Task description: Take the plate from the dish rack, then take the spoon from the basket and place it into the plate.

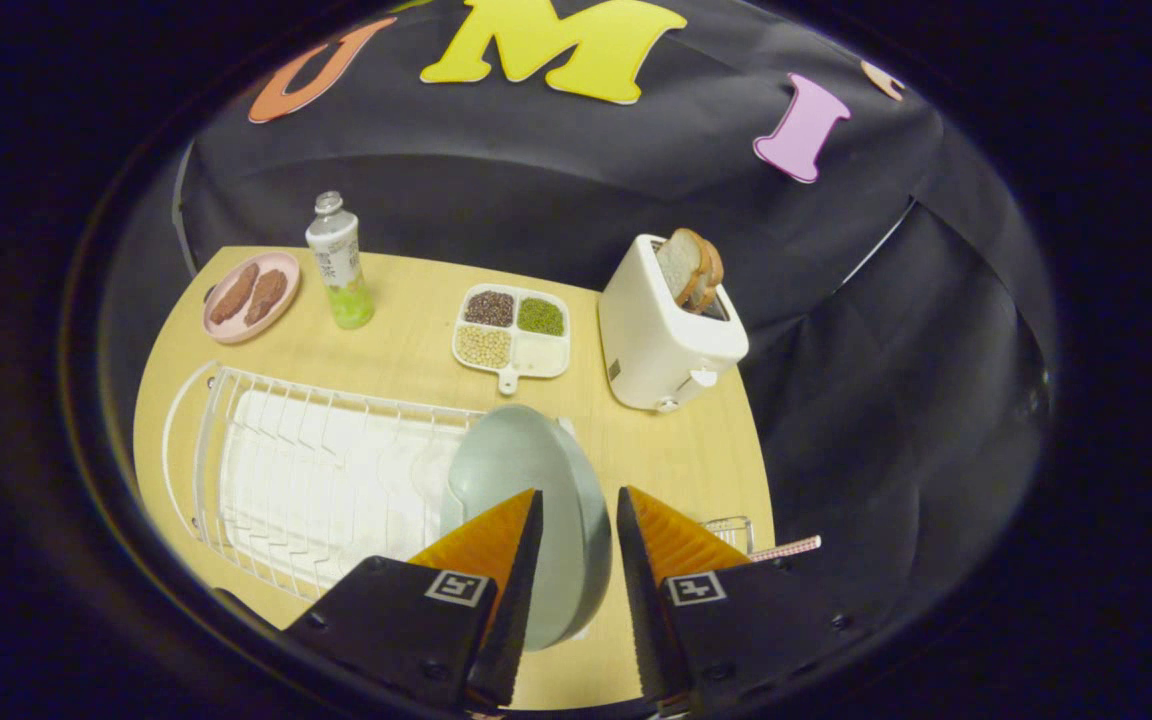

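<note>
My claw hangs above the wooden table with its two fingers spread apart, nothing pressed between them. The pale green plate stands on edge at the near end of the white wire dish rack, and its rim runs up through the gap between my fingertips; I cannot tell for sure whether either finger touches it. The rest of the rack stretches off to the left of my left finger. Just beyond my right finger a corner of a wire basket peeks out, and a thin handle with a speckled pattern, probably the spoon, pokes from behind that finger. Farther ahead sit a white toaster with bread slices standing in it, a divided tray of beans and grains, a bottle with green drink, and a pink plate holding two brown pieces of food.
</note>
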Motion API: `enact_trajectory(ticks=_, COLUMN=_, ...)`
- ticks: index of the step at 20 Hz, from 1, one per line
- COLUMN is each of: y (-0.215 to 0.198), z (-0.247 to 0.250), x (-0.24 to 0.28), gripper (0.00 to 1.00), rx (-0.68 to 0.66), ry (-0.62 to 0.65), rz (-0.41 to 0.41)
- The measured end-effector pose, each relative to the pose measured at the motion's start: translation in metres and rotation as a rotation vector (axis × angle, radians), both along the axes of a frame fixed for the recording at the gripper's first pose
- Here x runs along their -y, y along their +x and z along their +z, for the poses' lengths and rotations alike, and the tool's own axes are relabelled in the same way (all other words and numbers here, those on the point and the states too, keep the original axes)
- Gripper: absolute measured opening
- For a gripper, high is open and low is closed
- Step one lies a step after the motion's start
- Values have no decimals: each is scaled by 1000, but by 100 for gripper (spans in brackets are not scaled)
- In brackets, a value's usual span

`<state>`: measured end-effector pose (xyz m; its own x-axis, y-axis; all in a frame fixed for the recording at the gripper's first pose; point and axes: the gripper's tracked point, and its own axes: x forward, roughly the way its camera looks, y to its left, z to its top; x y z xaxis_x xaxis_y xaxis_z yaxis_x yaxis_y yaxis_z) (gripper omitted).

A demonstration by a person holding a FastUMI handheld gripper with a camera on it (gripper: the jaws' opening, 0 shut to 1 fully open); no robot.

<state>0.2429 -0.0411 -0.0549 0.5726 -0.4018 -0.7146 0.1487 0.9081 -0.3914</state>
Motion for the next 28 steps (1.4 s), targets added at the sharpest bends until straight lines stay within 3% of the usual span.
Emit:
enact_trajectory(ticks=3, y=-3, z=-10, x=8, gripper=30, rx=-85, ry=9, rz=-57)
enact_trajectory(ticks=9, y=-7, z=-8, x=2, gripper=17, rx=-106, ry=-43, rz=-70)
enact_trajectory(ticks=17, y=-18, z=-4, x=-18, gripper=16, rx=-28, ry=-189, rz=-90)
enact_trajectory(ticks=23, y=-31, z=6, x=-25, gripper=16, rx=99, ry=-222, rz=-224)
enact_trajectory(ticks=28, y=-45, z=23, x=-22, gripper=15, rx=217, ry=-282, rz=-261)
